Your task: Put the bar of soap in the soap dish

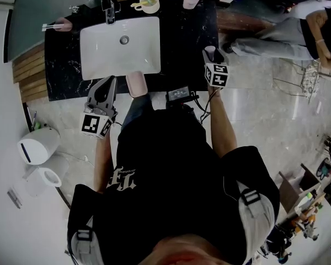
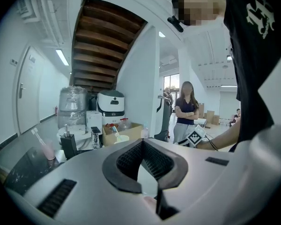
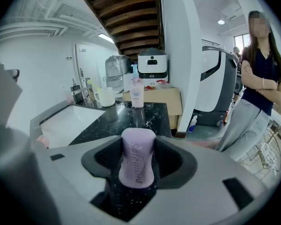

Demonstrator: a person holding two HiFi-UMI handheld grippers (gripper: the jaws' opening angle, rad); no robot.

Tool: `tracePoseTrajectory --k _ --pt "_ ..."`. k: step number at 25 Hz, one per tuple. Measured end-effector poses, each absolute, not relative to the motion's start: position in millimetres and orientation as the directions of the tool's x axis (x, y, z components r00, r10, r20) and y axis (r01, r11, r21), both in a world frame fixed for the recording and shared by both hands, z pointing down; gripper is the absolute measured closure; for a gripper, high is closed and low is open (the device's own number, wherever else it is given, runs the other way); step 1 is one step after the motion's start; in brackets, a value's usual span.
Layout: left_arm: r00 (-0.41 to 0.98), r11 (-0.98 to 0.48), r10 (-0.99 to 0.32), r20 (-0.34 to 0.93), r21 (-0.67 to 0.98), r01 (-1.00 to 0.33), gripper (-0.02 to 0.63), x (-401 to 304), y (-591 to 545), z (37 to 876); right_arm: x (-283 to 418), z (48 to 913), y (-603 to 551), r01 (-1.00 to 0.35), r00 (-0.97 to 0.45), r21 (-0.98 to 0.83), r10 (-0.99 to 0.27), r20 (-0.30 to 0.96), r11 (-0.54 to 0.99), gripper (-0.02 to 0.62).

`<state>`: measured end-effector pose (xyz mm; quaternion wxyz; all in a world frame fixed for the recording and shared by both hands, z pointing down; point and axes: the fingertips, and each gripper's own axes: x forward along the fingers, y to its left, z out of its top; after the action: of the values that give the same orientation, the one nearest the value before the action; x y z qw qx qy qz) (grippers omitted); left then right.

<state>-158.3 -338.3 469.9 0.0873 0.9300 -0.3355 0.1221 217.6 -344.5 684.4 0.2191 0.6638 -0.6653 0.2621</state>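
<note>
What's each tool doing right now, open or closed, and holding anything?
Left tool: closed, empty.
Right tool: closed on the bar of soap.

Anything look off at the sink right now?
The pink dish sits at the counter's very front edge and seems to overhang it, so a knock could tip it off. The soap stands on end in the right claw. No spills seen.

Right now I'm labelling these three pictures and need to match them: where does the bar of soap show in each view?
Head view: bar of soap in the right gripper, near the right edge of the counter.
Left gripper view: cannot be made out.
Right gripper view: centre, upright between the jaws.
Shared landmark: the mug.
</note>
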Motion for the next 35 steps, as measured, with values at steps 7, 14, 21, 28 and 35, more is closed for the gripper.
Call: tracePoseTrajectory --k 7,14,21,28,35 --pt "0.764 -0.776 -0.587 0.268 0.084 -0.625 0.604 -164.2 -338.1 467.5 210.7 650.6 -340.2 -0.999 0.000 -0.036 -0.804 0.595 -0.026 0.370" --pt "0.788 -0.797 -0.563 0.249 0.089 -0.597 0.604 -178.2 -344.1 466.0 192.4 616.9 -331.5 -0.999 0.025 -0.018 -0.828 0.561 -0.042 0.370" --pt "0.815 -0.823 -0.527 0.242 0.095 -0.560 0.604 -200.6 -352.3 469.6 159.7 587.4 -325.8 -0.998 0.041 -0.010 -0.846 0.532 -0.055 0.370" --pt "0.837 -0.844 -0.495 0.234 0.096 -0.527 0.604 -230.4 -361.4 475.8 110.5 578.2 -320.0 -0.998 0.041 -0.024 -0.848 0.529 -0.063 0.370" --pt "0.857 -0.863 -0.460 0.235 0.109 -0.493 0.604 -261.1 -372.7 482.4 51.0 582.6 -313.3 -0.997 0.029 -0.045 -0.837 0.547 -0.064 0.370"
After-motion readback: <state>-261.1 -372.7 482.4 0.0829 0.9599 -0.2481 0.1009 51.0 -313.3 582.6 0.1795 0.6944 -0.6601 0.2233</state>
